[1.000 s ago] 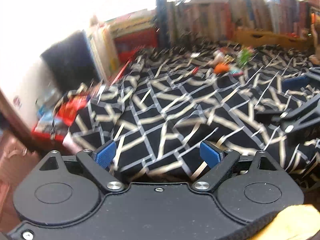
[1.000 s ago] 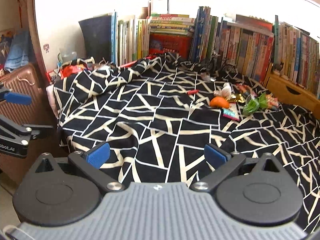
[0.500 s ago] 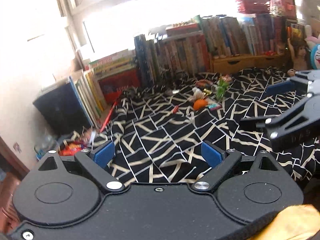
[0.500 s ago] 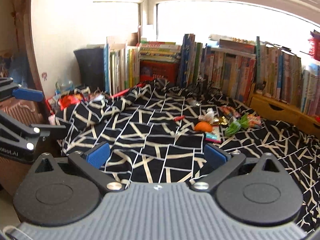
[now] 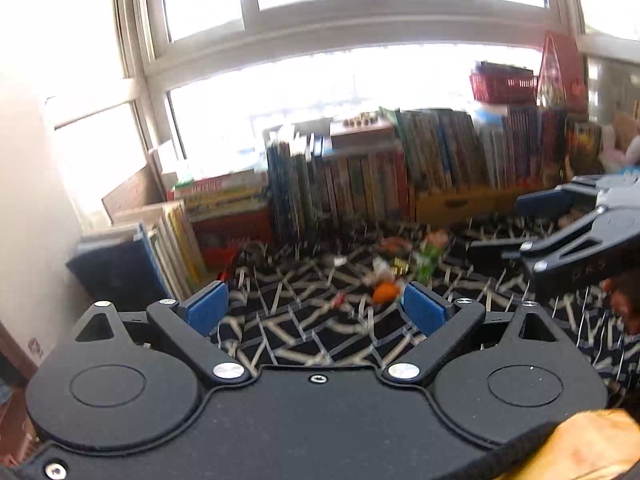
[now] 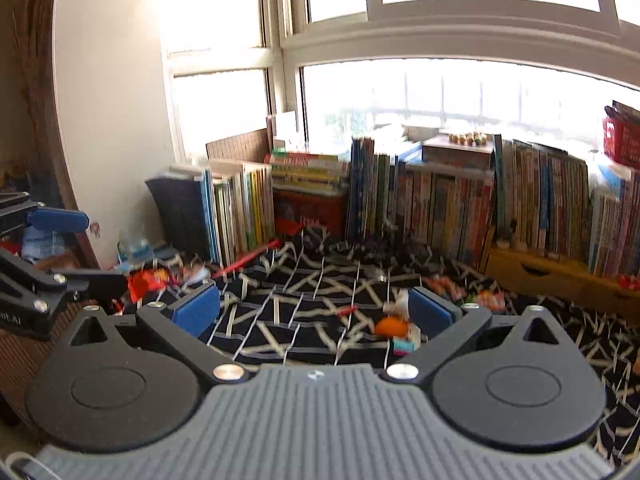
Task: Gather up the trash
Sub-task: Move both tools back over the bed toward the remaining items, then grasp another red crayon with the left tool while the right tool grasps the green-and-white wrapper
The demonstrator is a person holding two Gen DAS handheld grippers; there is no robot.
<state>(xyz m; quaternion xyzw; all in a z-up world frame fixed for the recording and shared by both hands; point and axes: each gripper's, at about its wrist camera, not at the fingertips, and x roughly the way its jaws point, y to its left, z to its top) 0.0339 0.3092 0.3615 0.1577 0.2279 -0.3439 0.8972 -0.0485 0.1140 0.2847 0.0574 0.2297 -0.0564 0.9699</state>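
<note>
Bright windows and a long row of upright books close off the far side of a bed spread with a black cover crossed by pale lines, as the left wrist view has it. On that cover, well ahead of the left gripper, lies a blurred scatter of trash: an orange round piece, white scraps, a green wrapper. The jaws stand wide and hold nothing. At the right edge the right gripper hangs over the bed.

From the right wrist view, the same books line the wall under the window. The trash sits near the right gripper, its orange piece just beside the right blue pad, with a small pink and teal packet next to it. More wrappers lie further back. These jaws are also wide and empty.
</note>
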